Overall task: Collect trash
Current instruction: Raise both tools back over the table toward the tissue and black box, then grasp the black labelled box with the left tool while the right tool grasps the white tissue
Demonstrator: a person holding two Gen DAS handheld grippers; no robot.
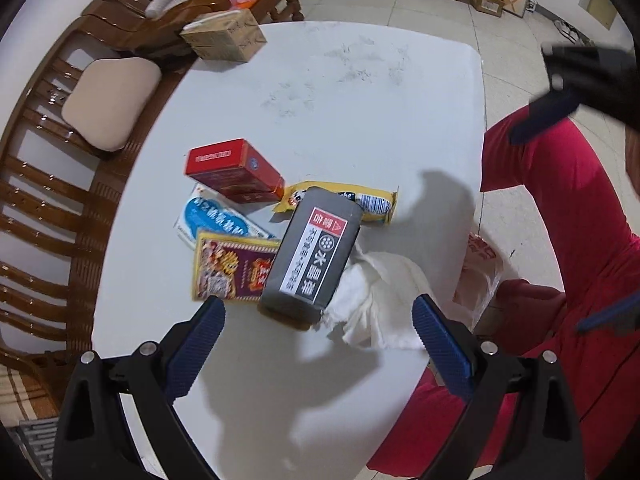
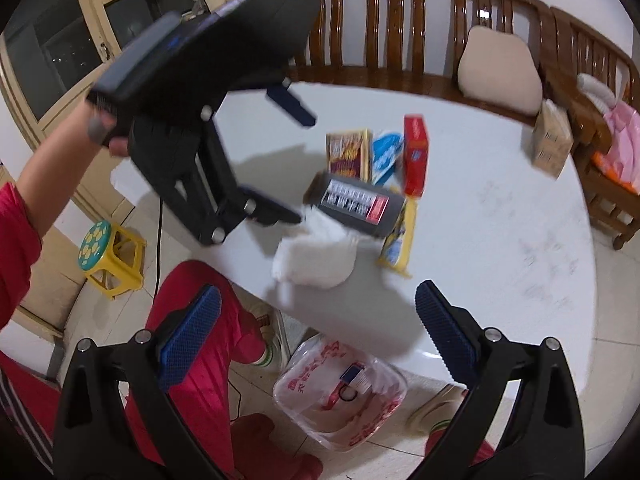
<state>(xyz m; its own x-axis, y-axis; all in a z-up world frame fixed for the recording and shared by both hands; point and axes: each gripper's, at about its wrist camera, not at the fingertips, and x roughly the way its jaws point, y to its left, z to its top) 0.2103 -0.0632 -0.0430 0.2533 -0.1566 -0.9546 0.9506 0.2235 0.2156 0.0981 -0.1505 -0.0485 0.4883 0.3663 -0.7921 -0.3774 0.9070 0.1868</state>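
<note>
While both sets of jaws are standing spread wide with nothing between them, the left gripper (image 1: 319, 316) is hovering above the white table (image 1: 360, 92), and the trash is lying just ahead of its fingertips. A grey box (image 1: 310, 256) is sitting almost between the two blue pads, tilted across a crumpled white tissue (image 1: 380, 300), which is spreading toward the right-hand jaw. Beyond the left-hand jaw, a yellow-and-purple packet (image 1: 230, 266) is lying flat, with a blue-and-white wrapper (image 1: 212, 216) and a red box (image 1: 234, 170) farther out. A yellow wrapper (image 1: 372, 200) is peeking from behind the grey box's far end.

From the right wrist view, the right gripper (image 2: 318, 308) is hanging off the table's near edge, and below and between its jaws a clear plastic bag with red print (image 2: 340, 404) is resting on the tiled floor with some scraps inside. The same pile is lying ahead of these jaws, well apart from them. The left gripper is appearing there blurred, its lower finger close to the tissue.
</note>
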